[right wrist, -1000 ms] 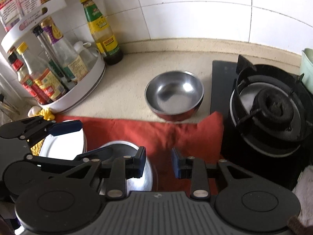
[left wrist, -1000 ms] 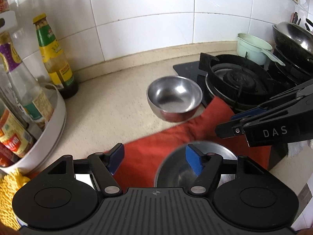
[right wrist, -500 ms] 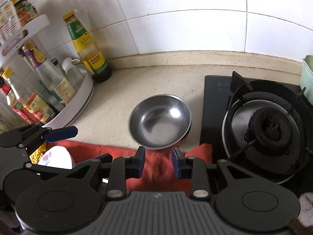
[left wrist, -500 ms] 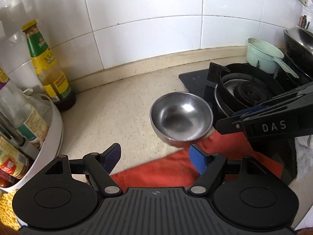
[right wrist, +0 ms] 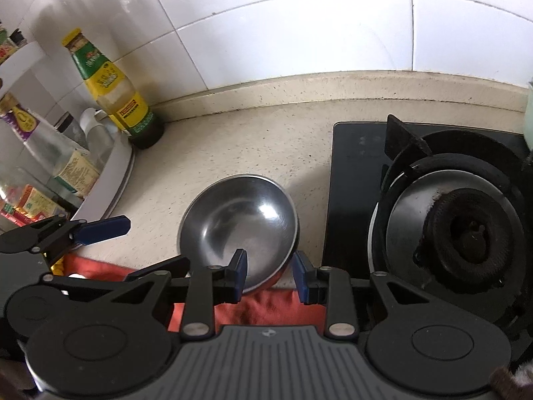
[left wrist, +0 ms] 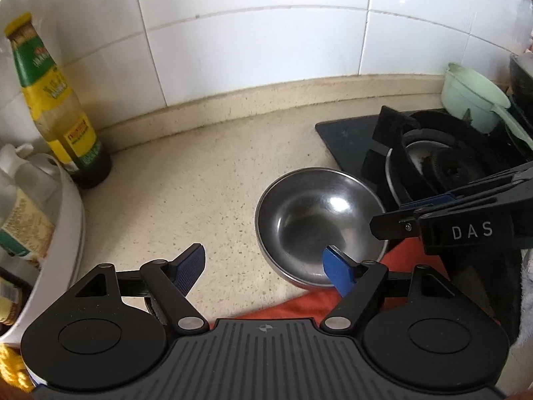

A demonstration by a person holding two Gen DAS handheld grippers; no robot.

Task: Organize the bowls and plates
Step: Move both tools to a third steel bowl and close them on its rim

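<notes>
The steel bowl [right wrist: 238,230] is straddled at its near rim by the narrowly open, empty right hand-held gripper [right wrist: 269,275], apparently for gripping; the left hand-held gripper [left wrist: 265,266], jaws just widened, is empty.

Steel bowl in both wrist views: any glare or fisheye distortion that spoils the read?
Left wrist view: a small bright highlight inside the steel bowl, rim still sharp; wall tiles bow with the fisheye. Right wrist view: the same highlight in the bowl; upper tiles wash out white; the burner stays crisp.

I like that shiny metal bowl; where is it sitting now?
The steel bowl sits on the speckled counter, just left of the black stove, its near edge by the red cloth.
</notes>
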